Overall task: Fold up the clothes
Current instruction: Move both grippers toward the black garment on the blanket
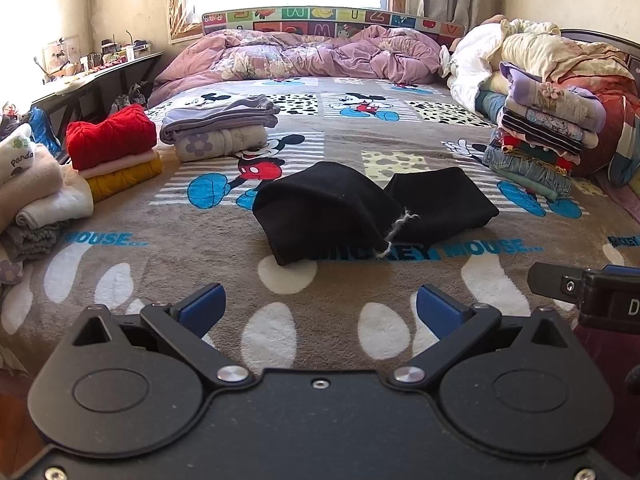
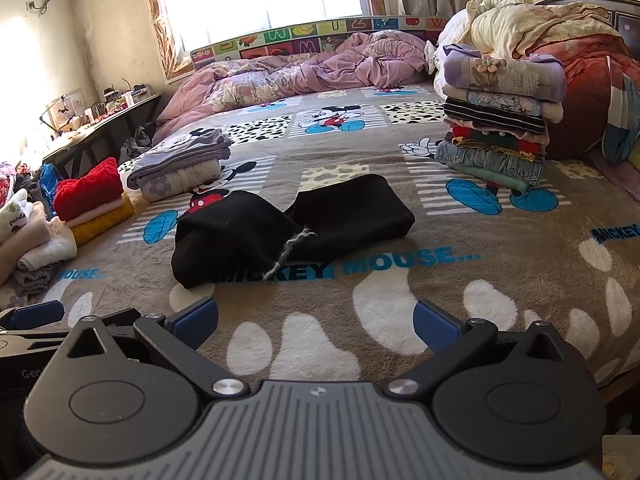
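Left wrist view: black garment [image 1: 372, 208] lengthwise left-to-right on blanket [image 1: 160, 264]

- My left tongs [image 1: 320, 306] stand with jaws spread wide, nothing between the blue pads [image 1: 202, 308].
- My right tongs [image 2: 316, 320] are likewise spread, pads [image 2: 434, 326] bare and empty.
- Both tongs point forward, held level and low.
- They sit side by side: each shows at the edge of the other's view, the right tongs at the left camera's right edge.
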`<state>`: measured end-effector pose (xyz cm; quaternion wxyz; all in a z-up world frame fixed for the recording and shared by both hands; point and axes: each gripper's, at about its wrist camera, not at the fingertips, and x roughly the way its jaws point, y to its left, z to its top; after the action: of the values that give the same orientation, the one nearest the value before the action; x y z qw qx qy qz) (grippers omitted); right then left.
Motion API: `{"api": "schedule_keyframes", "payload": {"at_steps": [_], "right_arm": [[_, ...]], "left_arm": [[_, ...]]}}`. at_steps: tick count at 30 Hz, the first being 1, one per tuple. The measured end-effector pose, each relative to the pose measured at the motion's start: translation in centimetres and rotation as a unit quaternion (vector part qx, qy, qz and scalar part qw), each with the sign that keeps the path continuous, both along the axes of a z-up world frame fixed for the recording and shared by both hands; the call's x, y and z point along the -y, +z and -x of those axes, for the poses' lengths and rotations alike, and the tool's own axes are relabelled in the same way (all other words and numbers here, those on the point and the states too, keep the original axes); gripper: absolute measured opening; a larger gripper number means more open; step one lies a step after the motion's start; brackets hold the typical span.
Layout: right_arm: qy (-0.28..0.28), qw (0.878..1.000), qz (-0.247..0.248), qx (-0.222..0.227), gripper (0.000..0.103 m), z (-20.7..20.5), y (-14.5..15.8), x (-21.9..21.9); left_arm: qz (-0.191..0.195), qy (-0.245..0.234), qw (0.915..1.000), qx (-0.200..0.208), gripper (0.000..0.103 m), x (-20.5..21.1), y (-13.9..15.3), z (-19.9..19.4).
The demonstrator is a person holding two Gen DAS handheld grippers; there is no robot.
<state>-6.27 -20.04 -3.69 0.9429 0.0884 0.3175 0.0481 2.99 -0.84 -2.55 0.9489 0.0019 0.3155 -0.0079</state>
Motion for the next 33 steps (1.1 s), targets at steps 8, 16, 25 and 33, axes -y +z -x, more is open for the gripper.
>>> {"api": "schedule_keyframes", "payload": {"at_steps": [8,16,25,33], "right_arm": [[0.005,1.000,-0.007,-0.016,0.103,-2.1,-1.5,0.1],[0.011,0.999,-0.012,-0.036,0.103,-5.0,-3.1,0.4],[0.020,0.999,0.000,-0.051,0.103,-8.0,-4.8,0.3],[0.026,0.998,-0.010,-0.064,0.103,-10.4,-6.1,0.6]], "left_arm": [[-0.005,-0.001,0.9998,-0.019,0.103,0.2,-1.2,-2.4],[-0.011,0.000,0.9991,-0.040,0.103,0.4,-2.4,-4.8],[-0.013,0.002,0.9982,-0.058,0.103,0.2,-3.7,-7.6],[-0.014,0.001,0.9974,-0.070,0.103,0.3,-4.7,-9.6]]}}
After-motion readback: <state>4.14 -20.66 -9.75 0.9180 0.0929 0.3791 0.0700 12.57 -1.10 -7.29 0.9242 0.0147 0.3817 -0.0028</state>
